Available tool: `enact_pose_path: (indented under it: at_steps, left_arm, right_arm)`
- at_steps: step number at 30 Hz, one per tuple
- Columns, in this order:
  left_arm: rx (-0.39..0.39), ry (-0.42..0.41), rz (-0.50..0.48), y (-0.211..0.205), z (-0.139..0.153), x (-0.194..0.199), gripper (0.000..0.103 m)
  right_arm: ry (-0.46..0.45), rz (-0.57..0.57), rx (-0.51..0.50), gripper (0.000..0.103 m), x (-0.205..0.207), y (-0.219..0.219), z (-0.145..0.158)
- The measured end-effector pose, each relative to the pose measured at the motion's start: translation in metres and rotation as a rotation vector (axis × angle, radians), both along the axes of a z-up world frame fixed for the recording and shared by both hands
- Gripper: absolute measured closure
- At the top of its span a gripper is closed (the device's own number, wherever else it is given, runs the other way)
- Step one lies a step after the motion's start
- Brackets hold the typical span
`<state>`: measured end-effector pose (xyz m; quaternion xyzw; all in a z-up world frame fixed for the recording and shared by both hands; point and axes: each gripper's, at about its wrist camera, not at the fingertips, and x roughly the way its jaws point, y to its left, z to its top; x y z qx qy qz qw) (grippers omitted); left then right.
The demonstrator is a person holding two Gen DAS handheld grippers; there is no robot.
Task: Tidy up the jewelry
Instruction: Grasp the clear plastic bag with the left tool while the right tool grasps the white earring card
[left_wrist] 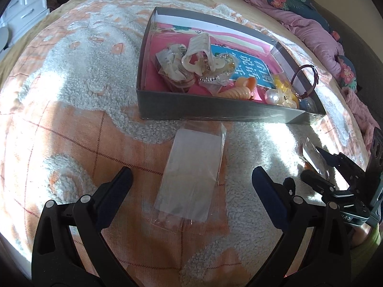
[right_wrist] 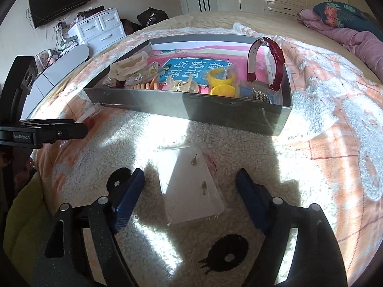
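Observation:
A clear plastic bag point(left_wrist: 194, 172) with small pinkish pieces at its near end lies flat on the blanket. My left gripper point(left_wrist: 191, 174) is open, one finger on each side of the bag, neither touching it. A white earring card in a clear packet point(right_wrist: 194, 186) holds two small studs. It lies between the spread fingers of my open right gripper point(right_wrist: 190, 174). Beyond both sits a grey box point(left_wrist: 203, 112) holding a cream hair claw point(left_wrist: 196, 52), an orange coil tie point(left_wrist: 237, 93), a pearl point(left_wrist: 273, 96), yellow rings point(right_wrist: 222, 83) and a red watch point(right_wrist: 275, 57).
All of this rests on a fluffy white and orange blanket point(left_wrist: 79, 76) on a bed. Pink and floral bedding point(left_wrist: 311, 26) is piled at the far right. White drawers point(right_wrist: 100, 28) and a wall television point(right_wrist: 59, 0) stand behind. In the right wrist view the left gripper point(right_wrist: 71, 128) shows at the left edge.

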<state>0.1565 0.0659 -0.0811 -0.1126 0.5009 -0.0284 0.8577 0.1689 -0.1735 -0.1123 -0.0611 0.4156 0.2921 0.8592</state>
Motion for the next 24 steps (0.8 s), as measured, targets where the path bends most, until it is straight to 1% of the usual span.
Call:
enact_pose_path:
  at_steps: [1,2,3,4,6,7,8,9,10,12,14,20,24]
  left_arm:
    - [0.005,0.000,-0.001,-0.001,0.000,0.002,0.010]
    - [0.014,-0.002,-0.002,-0.002,-0.001,0.003,0.010]
    - [0.025,-0.005,-0.005,-0.003,-0.001,0.005,0.010]
    - [0.037,-0.008,-0.011,-0.004,-0.001,0.006,0.010]
    - [0.068,-0.010,-0.024,-0.009,-0.002,0.008,0.010]
    - [0.088,-0.010,-0.033,-0.012,-0.003,0.009,0.014]
    - [0.111,-0.010,-0.040,-0.015,-0.003,0.010,0.020]
    - [0.141,-0.010,-0.045,-0.018,-0.003,0.010,0.023]
    - [0.158,-0.013,-0.049,-0.021,-0.003,0.009,0.030]
    - [0.166,-0.024,-0.061,-0.023,-0.002,0.007,0.044]
    - [0.176,-0.040,-0.063,-0.024,0.002,0.005,0.067]
    - [0.155,-0.085,-0.091,-0.027,0.010,-0.002,0.069]
    - [0.173,-0.133,-0.125,-0.037,0.021,-0.012,0.069]
  right_arm:
    - [-0.003,0.001,0.003,0.037,0.001,0.000,0.000]
    - [-0.004,-0.002,0.006,0.040,0.002,-0.001,0.000]
    - [-0.004,-0.002,0.014,0.048,0.003,-0.001,0.000]
    - [-0.004,0.005,0.018,0.054,0.003,-0.001,0.001]
    - [-0.013,0.011,0.013,0.058,0.000,-0.001,0.001]
    - [-0.015,0.013,0.016,0.061,-0.001,-0.002,0.002]
    - [-0.015,0.015,0.021,0.062,-0.002,-0.003,0.003]
    - [-0.015,0.015,0.029,0.062,-0.004,-0.004,0.004]
    - [-0.015,0.018,0.037,0.063,-0.006,-0.006,0.004]
    - [-0.016,0.027,0.056,0.063,-0.012,-0.008,0.007]
    - [-0.017,0.040,0.070,0.063,-0.019,-0.008,0.009]
    - [-0.036,0.076,0.105,0.064,-0.035,-0.002,0.026]
    - [-0.063,0.089,0.116,0.064,-0.041,0.000,0.039]
